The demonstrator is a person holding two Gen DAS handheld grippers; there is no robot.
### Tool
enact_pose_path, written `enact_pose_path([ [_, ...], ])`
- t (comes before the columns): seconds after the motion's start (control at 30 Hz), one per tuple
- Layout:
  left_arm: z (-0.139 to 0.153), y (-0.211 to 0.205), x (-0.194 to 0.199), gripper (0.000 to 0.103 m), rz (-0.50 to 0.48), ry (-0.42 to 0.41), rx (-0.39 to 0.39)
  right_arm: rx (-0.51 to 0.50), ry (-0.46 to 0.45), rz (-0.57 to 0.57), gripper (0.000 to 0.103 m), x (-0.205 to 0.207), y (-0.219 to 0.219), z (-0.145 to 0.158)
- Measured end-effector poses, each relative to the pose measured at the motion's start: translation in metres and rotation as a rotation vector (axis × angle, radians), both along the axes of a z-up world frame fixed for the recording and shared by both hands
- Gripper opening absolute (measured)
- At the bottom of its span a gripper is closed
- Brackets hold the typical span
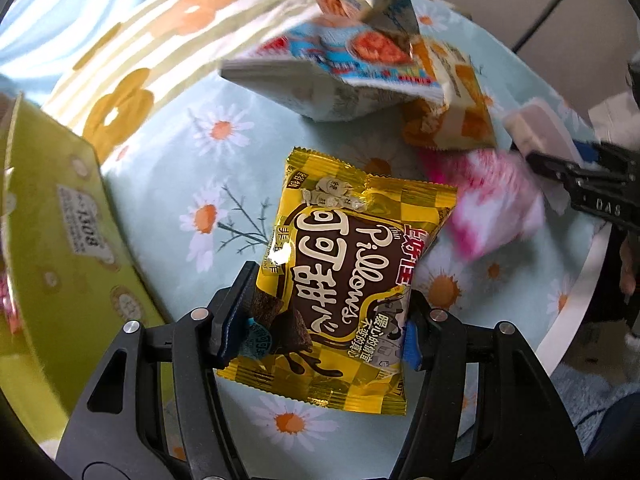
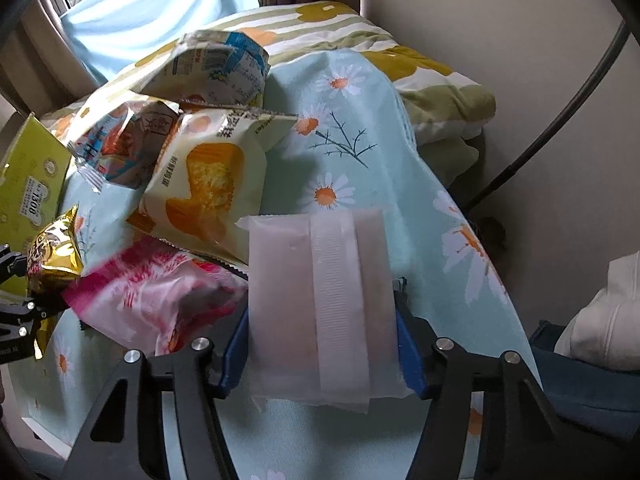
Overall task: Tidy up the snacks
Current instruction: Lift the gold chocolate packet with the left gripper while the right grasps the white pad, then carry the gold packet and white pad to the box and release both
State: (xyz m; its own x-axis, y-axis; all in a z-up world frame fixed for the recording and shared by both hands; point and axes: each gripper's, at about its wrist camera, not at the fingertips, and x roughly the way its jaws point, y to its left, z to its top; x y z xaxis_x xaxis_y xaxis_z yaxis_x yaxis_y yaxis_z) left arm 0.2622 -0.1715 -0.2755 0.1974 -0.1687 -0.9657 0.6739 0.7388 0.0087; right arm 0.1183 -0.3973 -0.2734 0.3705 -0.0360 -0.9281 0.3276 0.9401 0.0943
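Mid-sort, both hands loaded. Starting far left: green carton (image 1: 52,216) sitting open at about 9 o'clock in the left wrist view, probably the drop spot for the snacks, though can't confirm. Just right of it, left hand-held gripper (image 1: 328,320) pinched onto the yellow Pillows cocoa packet (image 1: 344,264), jaws closed against both side edges near the bottom, packet lifted a little over the daisy-print cloth (image 1: 192,168). Up around 12 to 1 o'clock, a loose pile: blue-and-white bag (image 1: 332,80) on top, orange cake packet (image 1: 460,120) beside it, pink wrapper (image 1: 492,208) blurred at 3 o'clock.

Over on the right: right hand-held gripper (image 2: 322,320) clamped on a pale translucent packet (image 2: 320,300), seam side up, held upright in front of the same pile, fingers squeezed in on both long edges. Looks clear of the cloth.

Next up, most likely: swing the yellow packet toward 9 o'clock and over the carton rim, then let go. Same for the pale one afterwards. Needs staggering so the two hand-held grippers don't collide. Three bags left to go.
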Motion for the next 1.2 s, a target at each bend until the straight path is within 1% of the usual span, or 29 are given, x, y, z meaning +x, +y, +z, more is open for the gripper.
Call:
enact_pose_path([
  [0.2, 0.021, 0.008, -0.013, 0.057, 0.086, -0.029, -0.040, 0.000, -0.045, 0.026, 0.058, -0.009, -0.001, 0.021],
  [0.37, 0.048, 0.015, -0.028, 0.057, 0.153, -0.091, -0.082, -0.009, -0.108, 0.071, 0.058, -0.013, 0.001, 0.049],
  [0.5, 0.077, 0.028, -0.034, 0.057, 0.259, -0.142, -0.123, -0.004, -0.175, 0.148, 0.058, -0.009, 0.006, 0.075],
  [0.57, 0.093, 0.043, -0.037, 0.057, 0.338, -0.153, -0.166, 0.004, -0.198, 0.190, 0.058, -0.006, 0.013, 0.084],
  [0.63, 0.104, 0.056, -0.035, 0.057, 0.392, -0.159, -0.192, 0.007, -0.219, 0.233, 0.058, -0.001, 0.024, 0.092],
  [0.7, 0.115, 0.069, -0.035, 0.057, 0.432, -0.175, -0.209, 0.015, -0.240, 0.278, 0.058, 0.006, 0.038, 0.101],
  [0.8, 0.131, 0.095, -0.030, 0.057, 0.486, -0.219, -0.224, 0.021, -0.273, 0.340, 0.058, 0.018, 0.065, 0.115],
  [0.9, 0.148, 0.132, -0.024, 0.057, 0.547, -0.263, -0.244, 0.034, -0.309, 0.398, 0.058, 0.030, 0.096, 0.131],
  [1.03, 0.159, 0.183, -0.012, 0.057, 0.603, -0.291, -0.263, 0.043, -0.353, 0.452, 0.058, 0.046, 0.140, 0.151],
  [1.2, 0.163, 0.250, 0.007, 0.057, 0.653, -0.298, -0.253, 0.043, -0.383, 0.492, 0.058, 0.070, 0.201, 0.168],
])
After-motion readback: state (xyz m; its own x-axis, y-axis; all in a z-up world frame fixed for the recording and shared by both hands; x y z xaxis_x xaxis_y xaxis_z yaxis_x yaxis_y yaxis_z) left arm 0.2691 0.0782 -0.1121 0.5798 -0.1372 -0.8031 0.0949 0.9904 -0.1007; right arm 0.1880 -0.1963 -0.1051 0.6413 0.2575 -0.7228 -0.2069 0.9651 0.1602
